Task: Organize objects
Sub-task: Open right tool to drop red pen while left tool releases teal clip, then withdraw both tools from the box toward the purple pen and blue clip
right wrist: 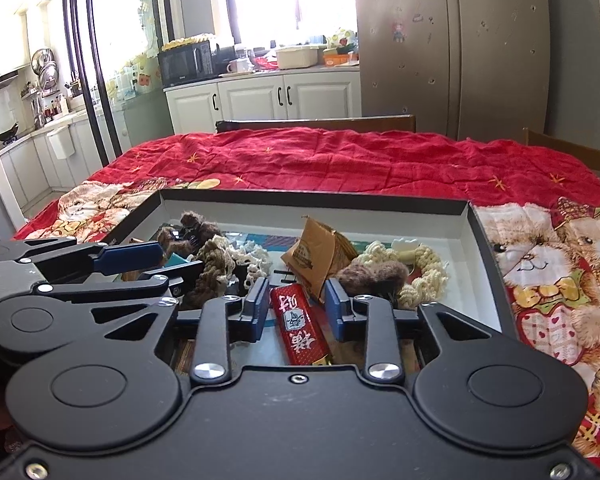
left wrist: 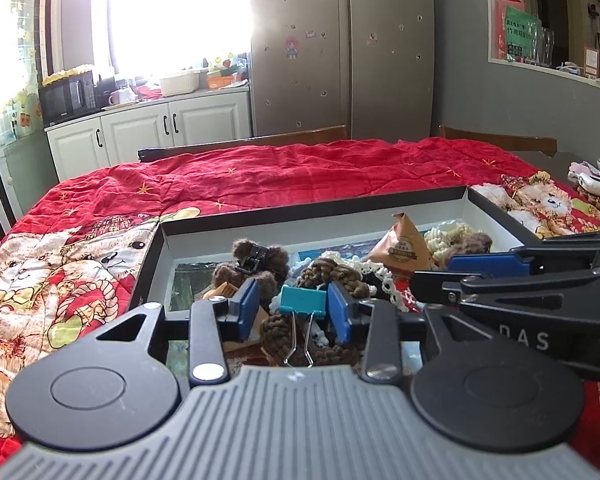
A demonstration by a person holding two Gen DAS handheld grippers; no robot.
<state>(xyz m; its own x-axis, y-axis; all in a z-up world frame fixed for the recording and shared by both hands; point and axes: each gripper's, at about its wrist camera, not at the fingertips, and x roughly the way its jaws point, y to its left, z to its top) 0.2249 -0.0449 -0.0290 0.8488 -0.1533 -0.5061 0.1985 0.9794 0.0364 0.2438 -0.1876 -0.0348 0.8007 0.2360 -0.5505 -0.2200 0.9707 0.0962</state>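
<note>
A shallow black box (left wrist: 300,216) with a white inside lies on the table and holds several small items. My left gripper (left wrist: 294,310) is open over the box's near part. A teal binder clip (left wrist: 302,300) sits between its blue pads, with a gap on the clip's left side. My right gripper (right wrist: 297,310) is open too, and a red snack packet (right wrist: 298,320) lies between its pads, clear of both. Each gripper shows at the edge of the other's view. Also in the box (right wrist: 300,196) are a brown paper packet (right wrist: 316,260), a cream scrunchie (right wrist: 424,276) and brown knitted scrunchies (left wrist: 332,276).
A red cloth with a bear pattern (left wrist: 260,176) covers the table around the box. Wooden chair backs (left wrist: 300,136) stand at the far edge. A few small things (left wrist: 596,188) lie at the table's far right. Kitchen cabinets and a fridge are behind.
</note>
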